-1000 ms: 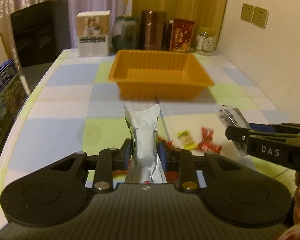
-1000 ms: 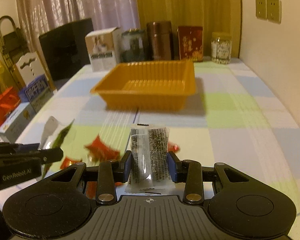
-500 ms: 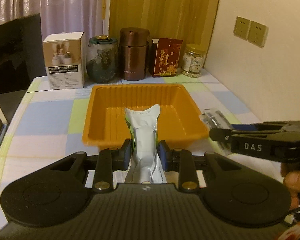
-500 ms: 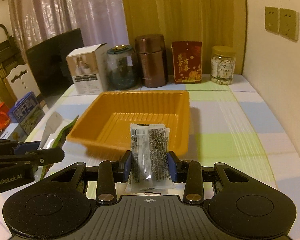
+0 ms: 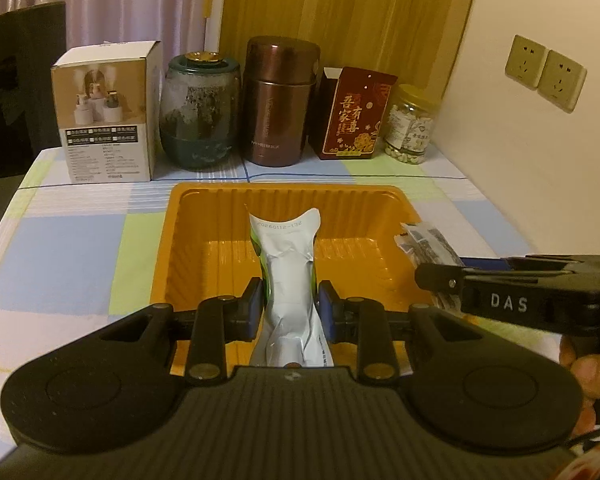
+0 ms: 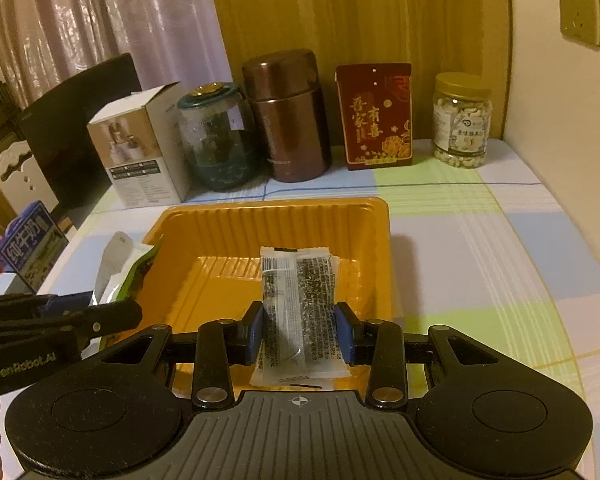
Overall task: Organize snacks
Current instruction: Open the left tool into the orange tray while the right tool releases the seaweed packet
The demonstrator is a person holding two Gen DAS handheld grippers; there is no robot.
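Note:
An orange plastic tray (image 5: 196, 240) (image 6: 372, 240) lies on the checked tablecloth, and nothing lies in it. My left gripper (image 5: 288, 304) is shut on a white and green snack pouch (image 5: 288, 256) and holds it over the tray's near edge. My right gripper (image 6: 300, 326) is shut on a clear packet of dark snack (image 6: 300, 292) and holds it over the tray's near right part. The right gripper and its packet (image 5: 428, 240) show at the right of the left wrist view. The left gripper's pouch (image 6: 120, 268) shows at the left of the right wrist view.
Behind the tray stand a white box (image 5: 108, 116), a glass jar (image 5: 198, 112), a brown canister (image 5: 280, 100), a red box (image 5: 356, 114) and a nut jar (image 5: 410, 124). A wall with sockets (image 5: 544, 72) runs along the right. A black chair (image 6: 80, 120) stands at left.
Both grippers have moved forward with their snacks from the front of the table to over the tray. The loose snacks on the cloth have dropped out of view.

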